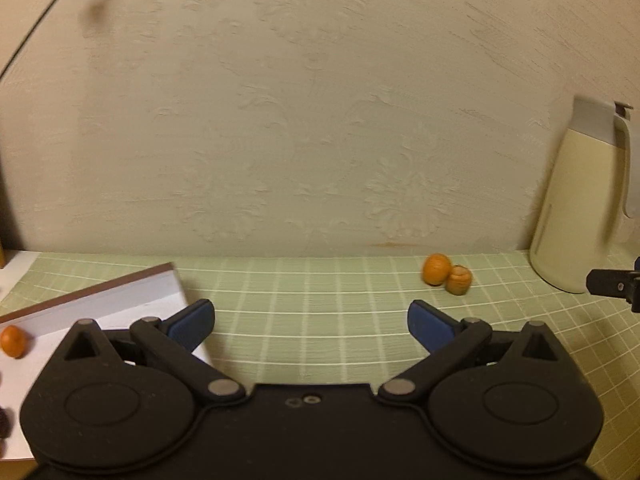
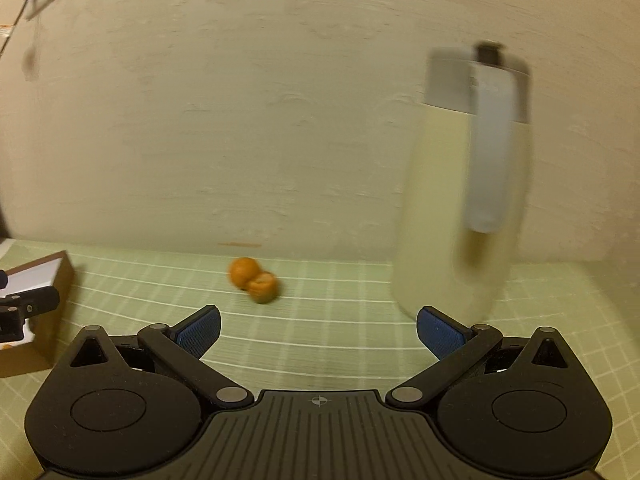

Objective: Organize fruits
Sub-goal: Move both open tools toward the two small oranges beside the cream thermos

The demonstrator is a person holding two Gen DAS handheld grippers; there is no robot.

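Note:
Two small orange fruits (image 1: 437, 268) (image 1: 459, 279) touch each other on the green checked mat near the wall; the right wrist view shows the same pair (image 2: 242, 271) (image 2: 262, 288), blurred. A third orange fruit (image 1: 13, 341) lies in a shallow white box (image 1: 120, 300) at the left. My left gripper (image 1: 311, 323) is open and holds nothing, its left finger over the box's corner. My right gripper (image 2: 319, 333) is open and holds nothing, short of the fruit pair. Each gripper's tip shows at the edge of the other's view (image 1: 614, 285) (image 2: 24, 308).
A tall cream jug (image 2: 460, 200) with a grey lid and handle stands at the right against the wall, also in the left wrist view (image 1: 580, 204). The brown-sided box (image 2: 44, 308) sits at the left. Dark small things (image 1: 5, 422) lie at the box's left edge.

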